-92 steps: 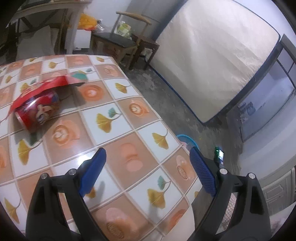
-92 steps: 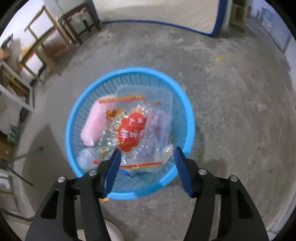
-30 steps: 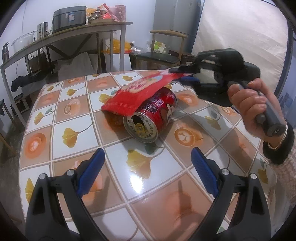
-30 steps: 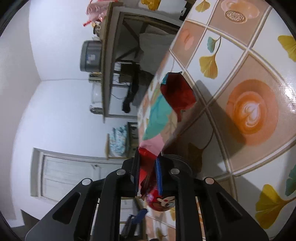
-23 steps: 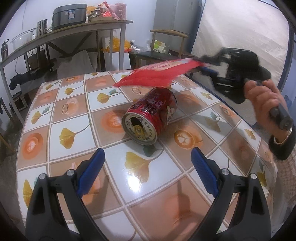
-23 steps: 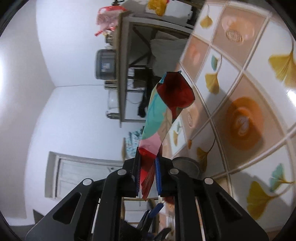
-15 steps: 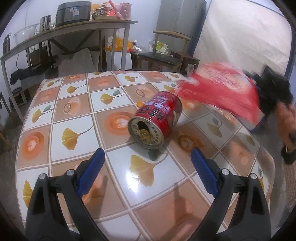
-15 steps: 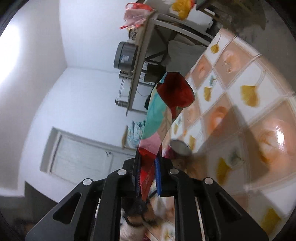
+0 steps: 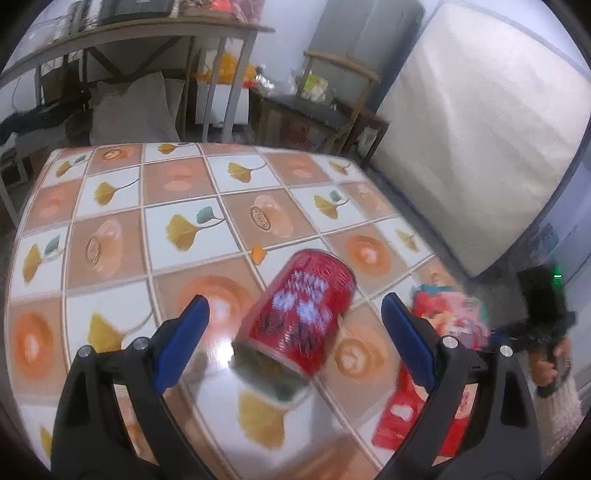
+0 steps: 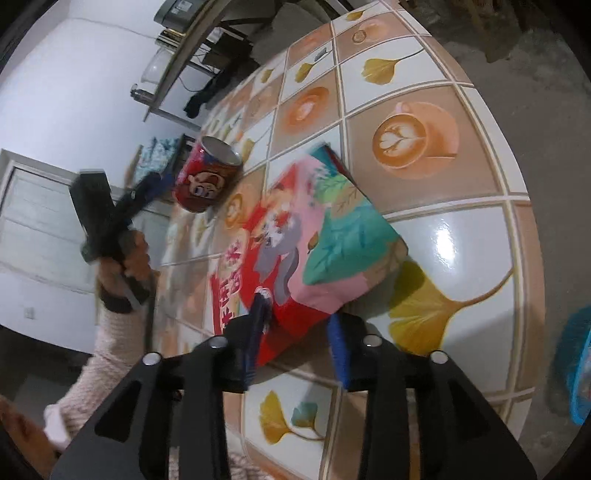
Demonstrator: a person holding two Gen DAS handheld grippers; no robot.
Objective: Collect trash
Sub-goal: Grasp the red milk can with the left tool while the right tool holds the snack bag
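A red drinks can (image 9: 300,316) lies on its side on the tiled tabletop (image 9: 177,229), its long axis running from about one o'clock down to seven in the left wrist view, with the open end nearest the camera. It sits between the blue pads of the left gripper (image 9: 295,338), whose jaws stand wide apart and do not touch it.

A red, pink and teal snack wrapper (image 10: 314,236) lies flat near the table's edge, its long side running from about twelve to seven o'clock in the right wrist view. Its near corner lies between the right gripper (image 10: 297,334) pads, whose jaws have just been opening and stand parted; the wrapper is not pinched.

The tabletop shows orange coffee-cup squares and white ginkgo-leaf squares. At four o'clock in the right view a blue basket (image 10: 576,369) sits on the concrete floor. In the left view, a metal shelf table (image 9: 147,29) is at eleven o'clock, a wooden chair (image 9: 332,96) at one, and a mattress (image 9: 480,129) leans at two.
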